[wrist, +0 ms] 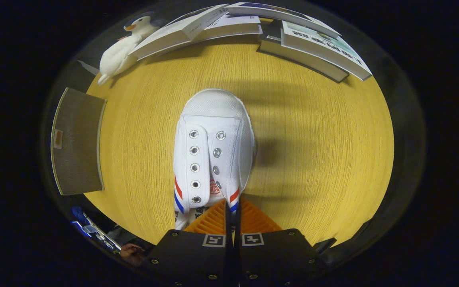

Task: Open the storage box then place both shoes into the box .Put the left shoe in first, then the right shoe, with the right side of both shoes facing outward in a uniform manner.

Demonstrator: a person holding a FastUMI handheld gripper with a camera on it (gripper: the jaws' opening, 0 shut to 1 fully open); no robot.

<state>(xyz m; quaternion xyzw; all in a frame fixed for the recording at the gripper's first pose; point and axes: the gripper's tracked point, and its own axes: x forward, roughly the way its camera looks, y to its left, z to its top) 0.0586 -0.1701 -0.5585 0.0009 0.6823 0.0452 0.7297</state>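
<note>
A white canvas shoe [213, 135] with metal eyelets and red and blue stripes near its collar points toe-first away from me, over the yellow wooden table [313, 159]. Its shadow falls on the table to its right, so it seems lifted off the surface. My gripper [232, 207] is shut on the shoe's rear collar, the fingers [209, 221] almost together with a thin edge of fabric pinched between them. I cannot tell whether it is the left or the right shoe. A grey flat-topped storage box [76, 141] with a small orange tag stands at the table's left edge.
Several books [317, 48] lie along the table's far edge, some stacked and overlapping. A white toy duck [120, 50] rests at the far left corner. A person's hand [133, 253] shows below the table's near left edge.
</note>
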